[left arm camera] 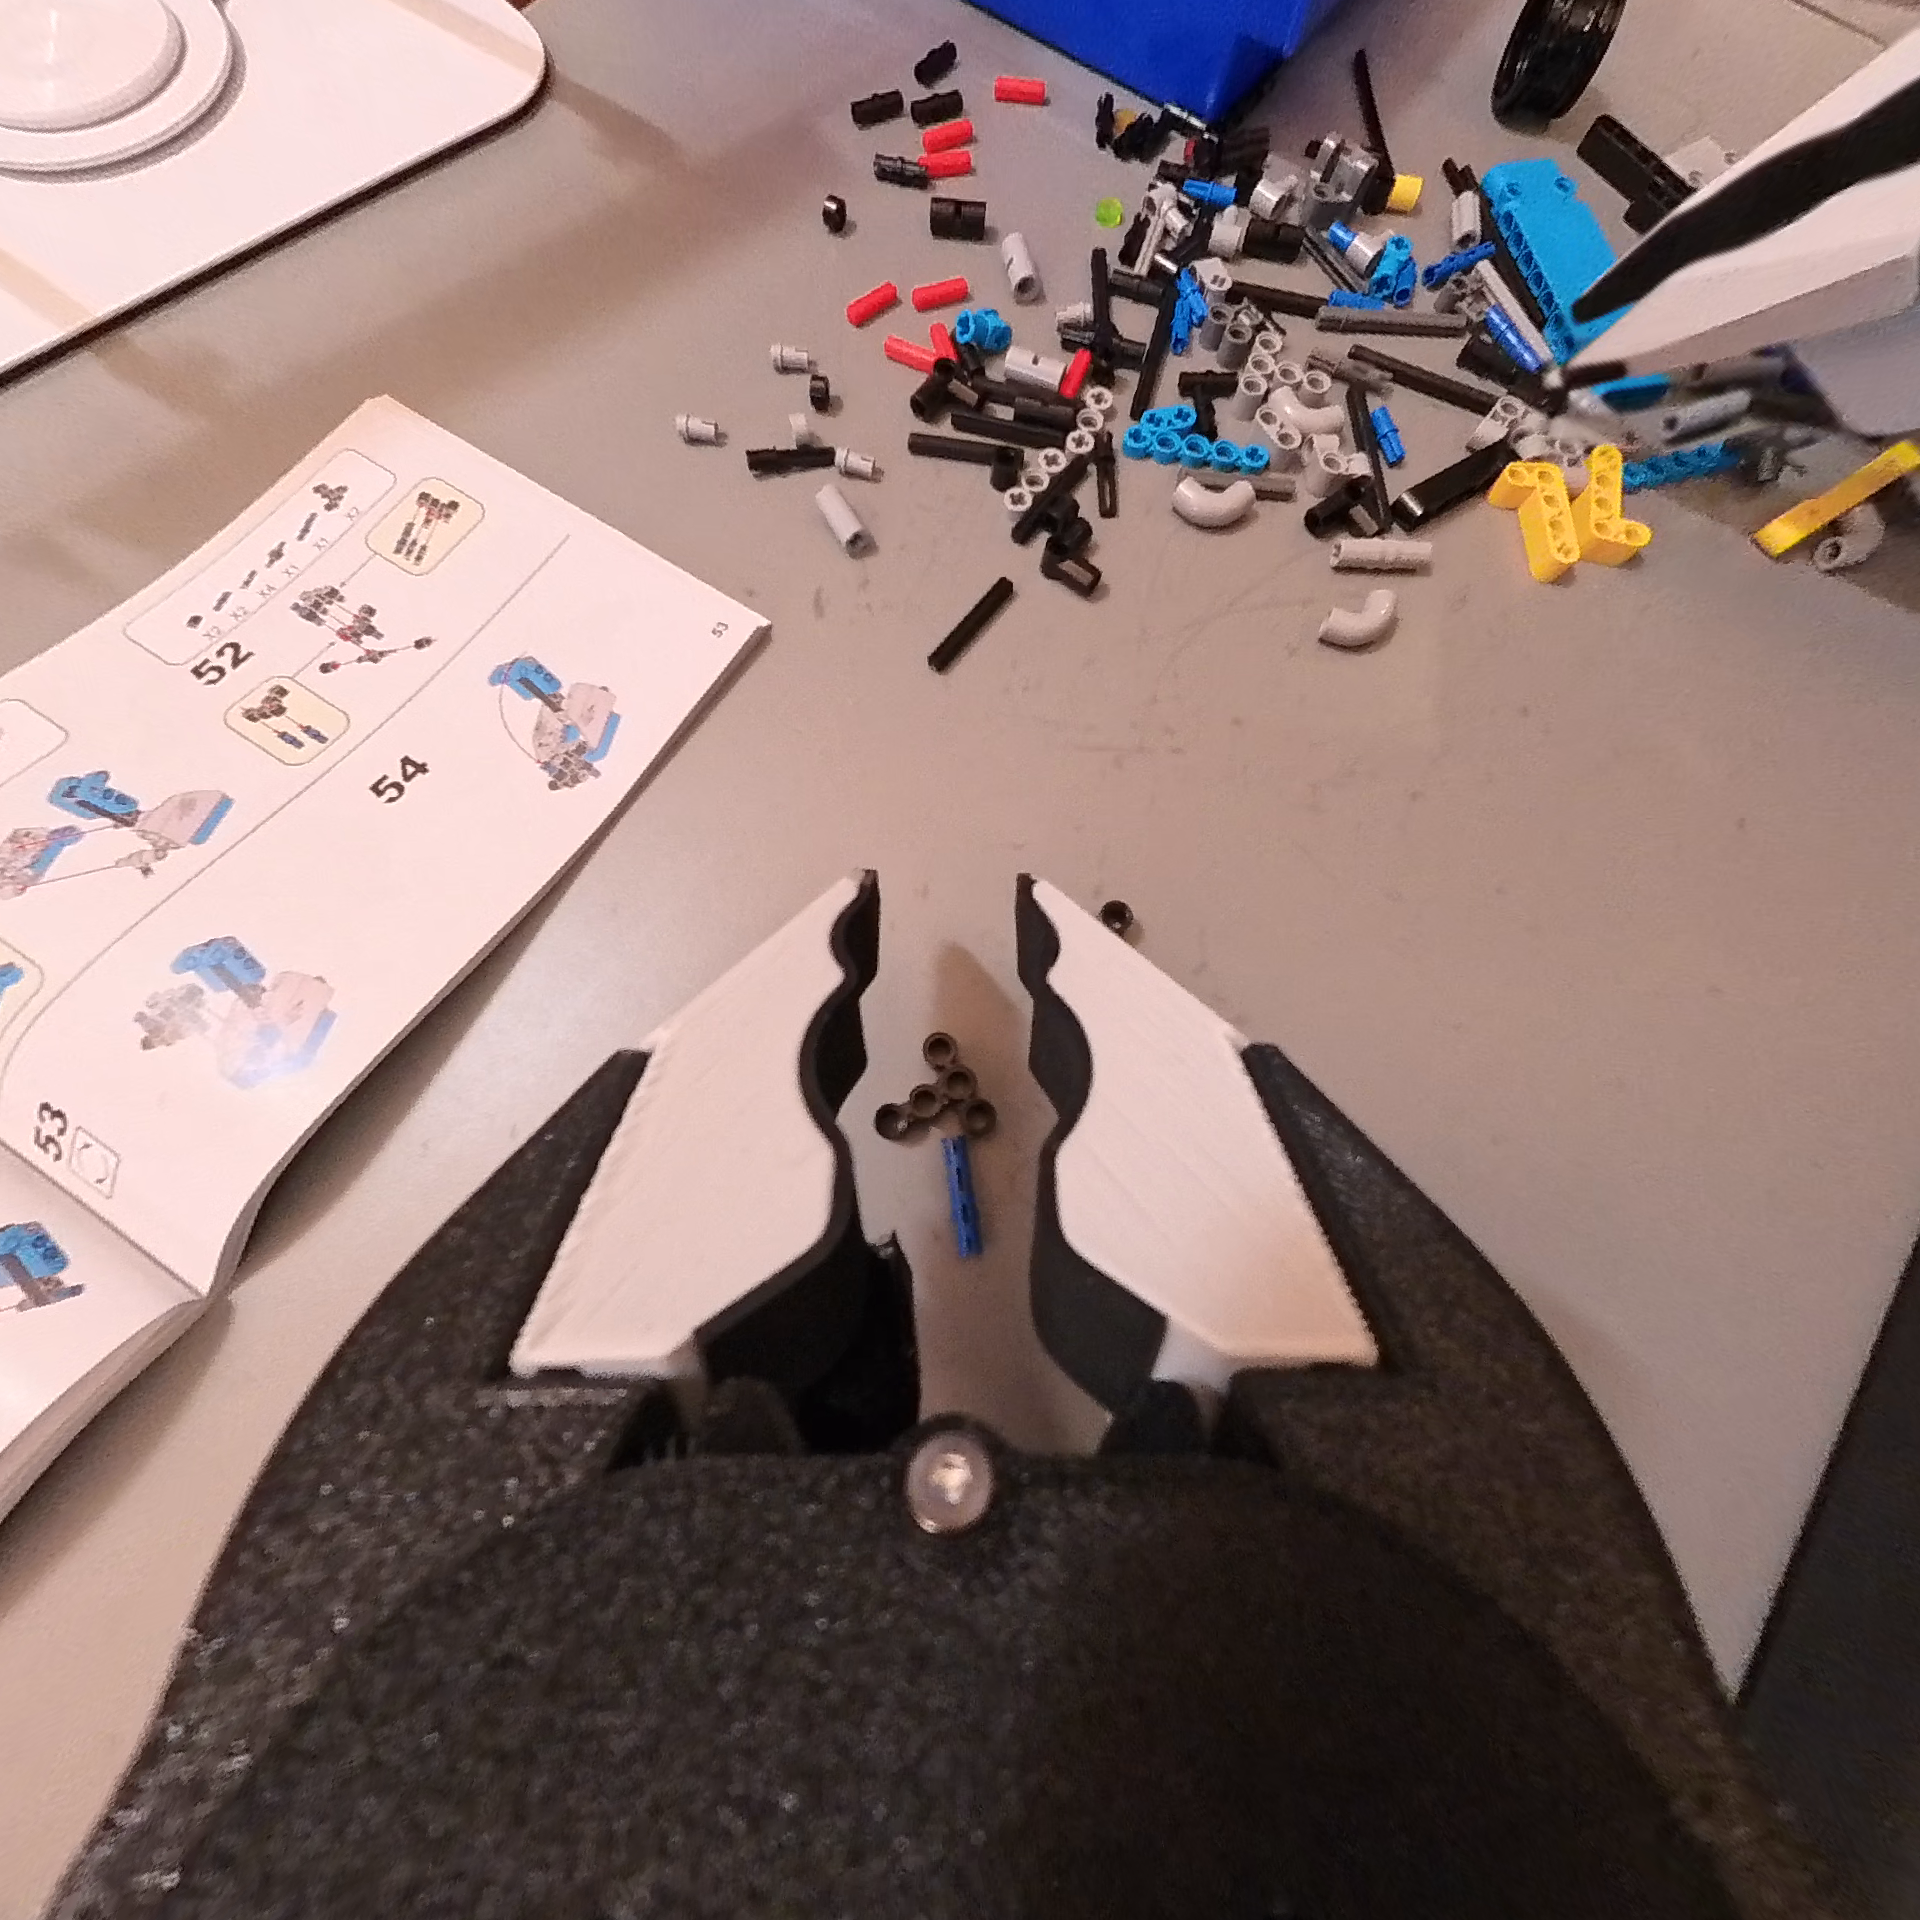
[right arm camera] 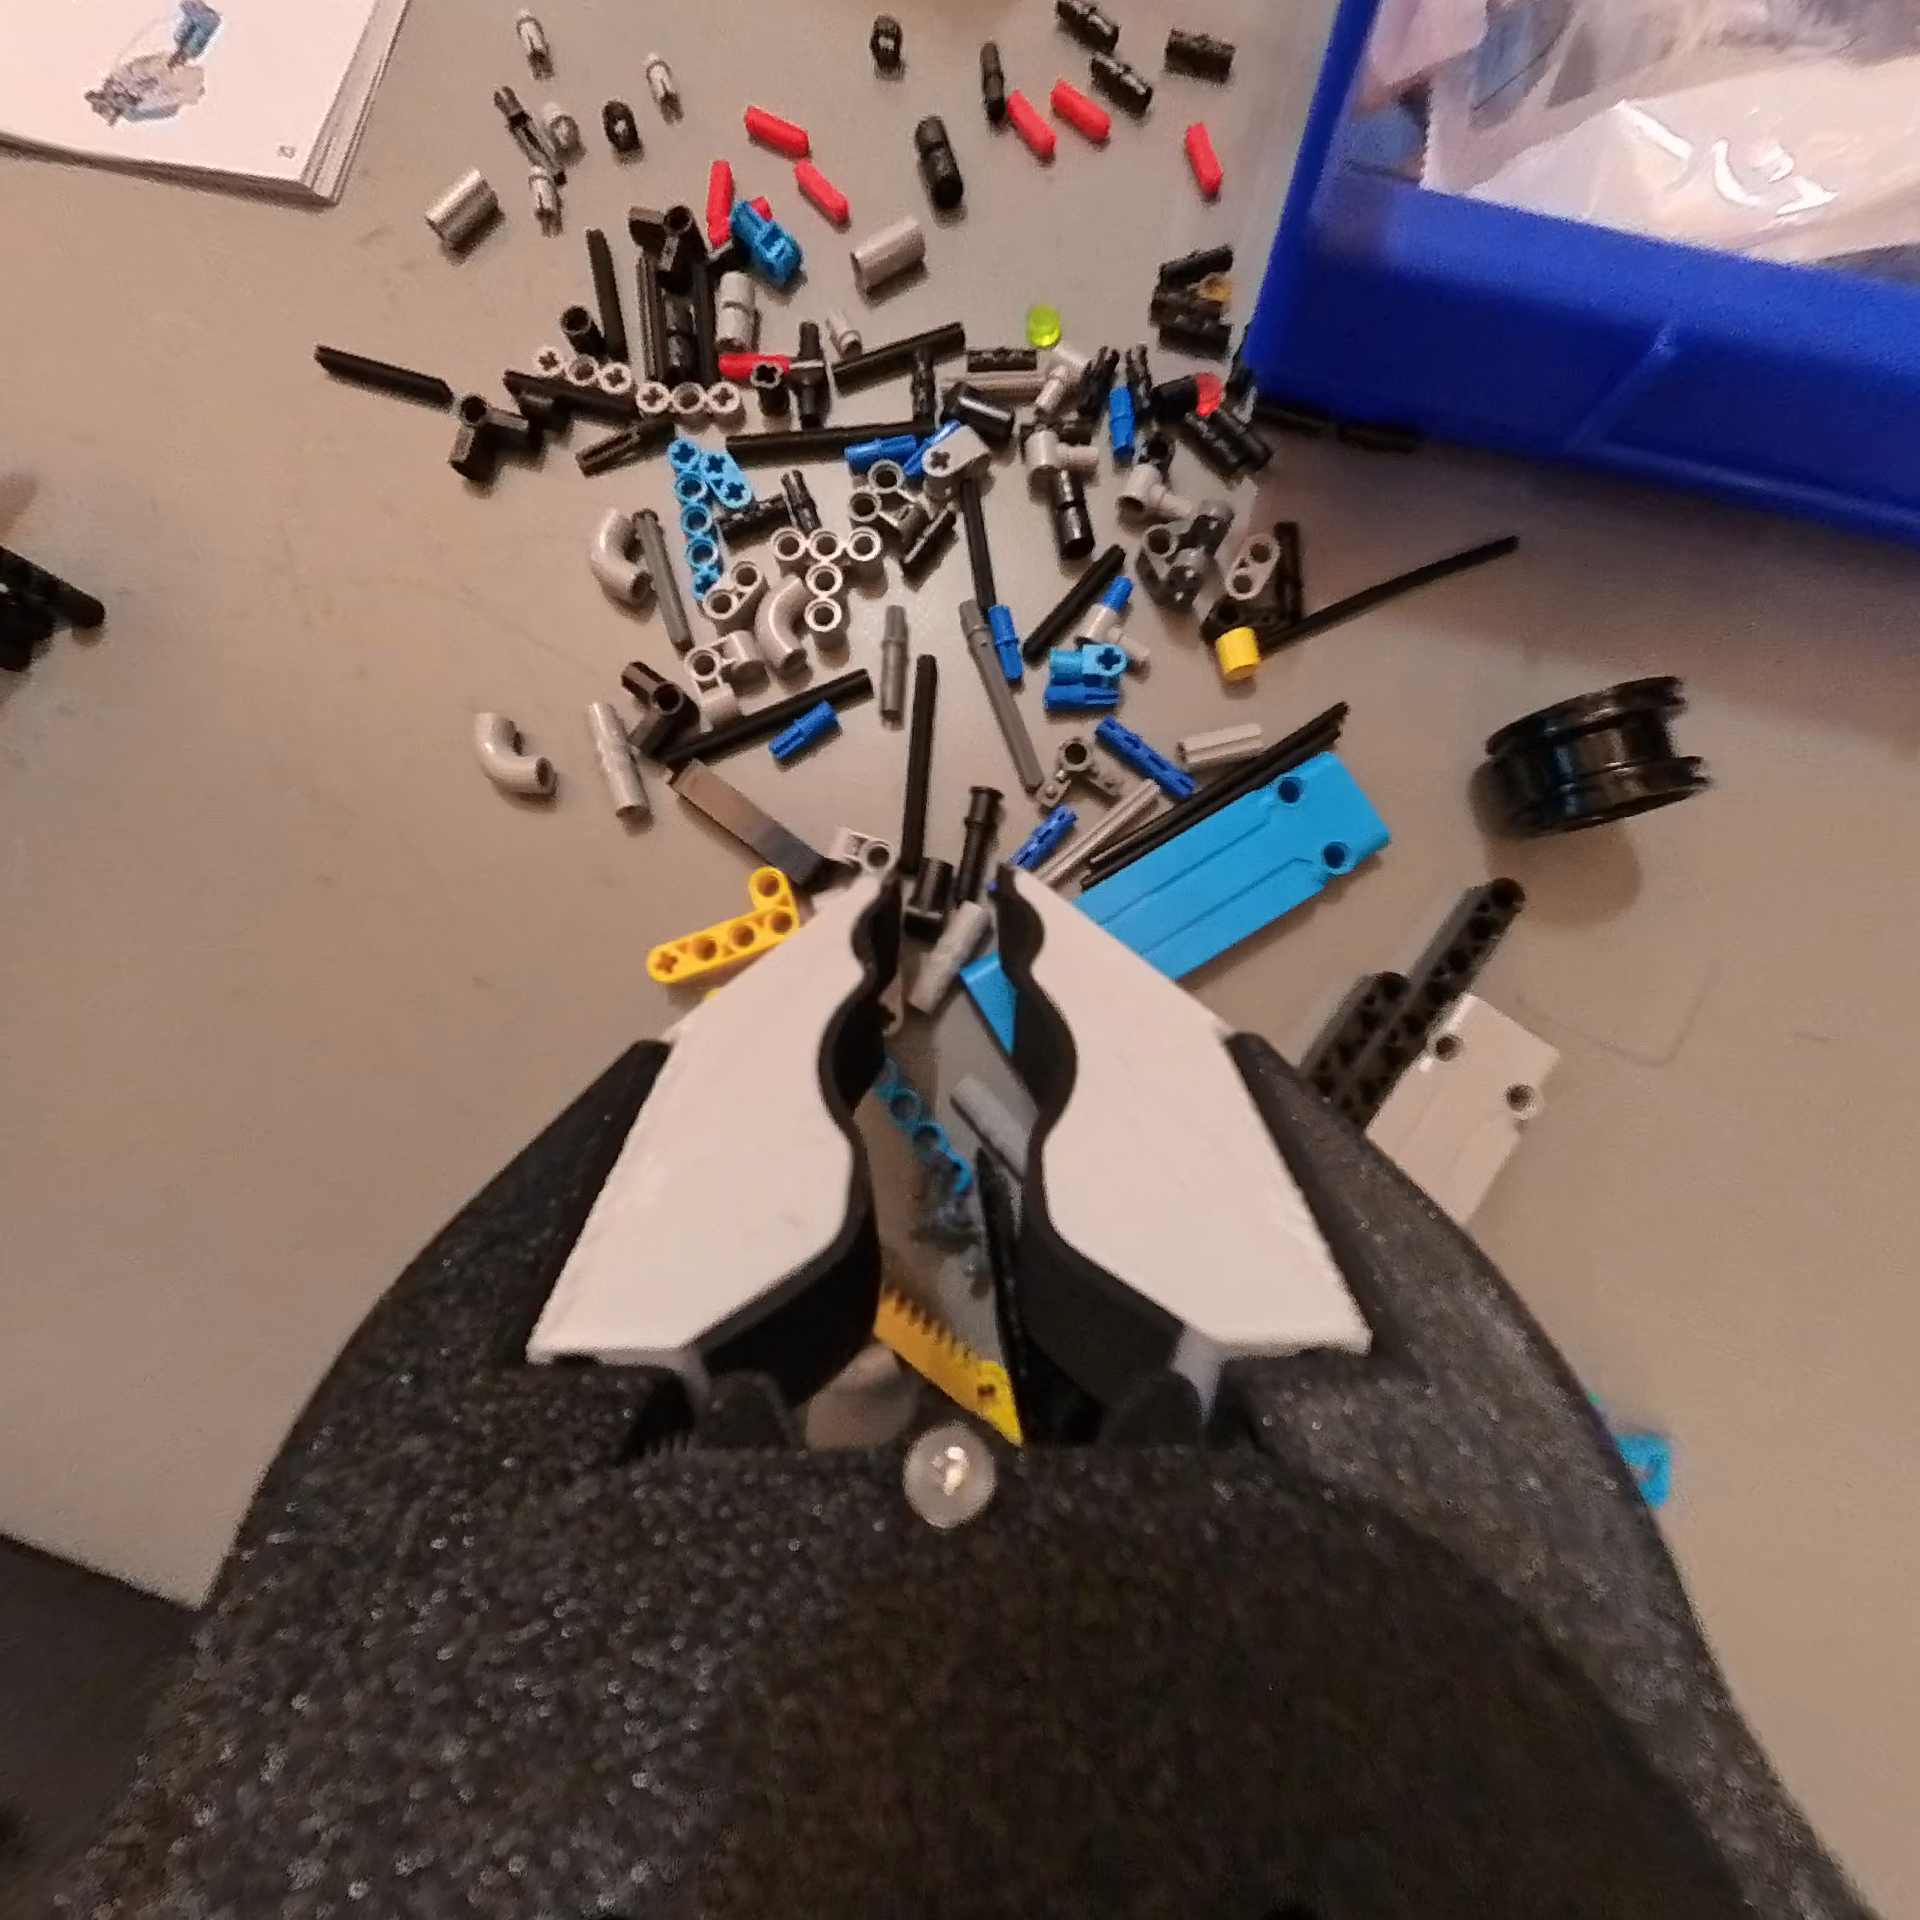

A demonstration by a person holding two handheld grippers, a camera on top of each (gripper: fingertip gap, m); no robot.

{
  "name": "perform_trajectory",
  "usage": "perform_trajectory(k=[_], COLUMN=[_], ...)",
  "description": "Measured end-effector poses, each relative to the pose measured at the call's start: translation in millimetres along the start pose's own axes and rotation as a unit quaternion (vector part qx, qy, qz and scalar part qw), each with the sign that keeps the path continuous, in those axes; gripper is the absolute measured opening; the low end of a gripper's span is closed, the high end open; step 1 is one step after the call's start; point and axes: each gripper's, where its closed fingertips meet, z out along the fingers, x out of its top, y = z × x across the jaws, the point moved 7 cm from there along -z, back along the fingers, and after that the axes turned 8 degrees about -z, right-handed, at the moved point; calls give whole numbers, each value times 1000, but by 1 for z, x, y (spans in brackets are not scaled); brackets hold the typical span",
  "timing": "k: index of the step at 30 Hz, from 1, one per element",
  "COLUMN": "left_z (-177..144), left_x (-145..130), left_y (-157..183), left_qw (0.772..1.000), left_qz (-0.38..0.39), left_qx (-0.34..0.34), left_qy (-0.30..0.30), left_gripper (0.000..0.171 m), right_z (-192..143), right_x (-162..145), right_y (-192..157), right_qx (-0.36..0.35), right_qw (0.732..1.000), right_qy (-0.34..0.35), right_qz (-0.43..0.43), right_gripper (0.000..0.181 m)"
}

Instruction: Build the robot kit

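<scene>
1. The grey table (left arm camera: 1455, 935) carries everything; it is matte and lightly scuffed. No wider room shows beyond its top.
2. The blue bin (right arm camera: 1558, 343) stands at the far edge of the parts pile (right arm camera: 831, 520), touching its outermost pieces, with clear plastic bags inside.
3. The open instruction booklet (left arm camera: 364, 831) lies well to the left of the pile, with a white board beyond it.
4. The left gripper (left arm camera: 948, 881) hovers on the near side of the pile, jaws spread and empty. Under them lie a dark T-shaped connector (left arm camera: 938, 1096) and a blue pin (left arm camera: 964, 1195), end to end and apparently touching.
5. The right gripper (right arm camera: 940, 883) is at the pile's near edge, jaws narrowly parted. Several pieces crowd between them, among them a short black piece, a grey peg (right arm camera: 951, 951) and a yellow toothed rack (right arm camera: 945, 1361). Whether anything is actually pinched I cannot tell.
6. Risks, as I judge them: the crowded right jaws could drag or scatter neighbouring pieces. The tiny pin under the left jaws could roll off if nudged.
</scene>
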Motion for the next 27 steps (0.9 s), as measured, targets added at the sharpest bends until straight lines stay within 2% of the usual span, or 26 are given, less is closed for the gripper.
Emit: perform_trajectory(k=[9,14,19,22,23,27], left_z=[1,1,2,2,2,2], left_x=[-1,-1,-1,-2,-2,-2], left_y=[0,0,0,0,0,0], left_qw=[1000,1000,1000,1000,1000,1000], left_qz=[2,2,5,6,6,5], left_qx=[2,1,3,5,5,5], left_qy=[-3,-3,-5,-6,-7,-7], left_gripper=[26,26,26,26,26,26], right_z=[-1,-16,-22,-18,-17,-9], right_x=[-4,-9,-10,-4,-2,1], right_y=[10,36,45,38,34,26], right_qx=[-11,-80,-51,-44,-34,-13], right_qw=[1000,996,998,999,999,999], right_qy=[-15,-36,-24,1,11,11], right_qz=[0,-20,18,32,40,45], right_gripper=[18,18,18,19,25,27])
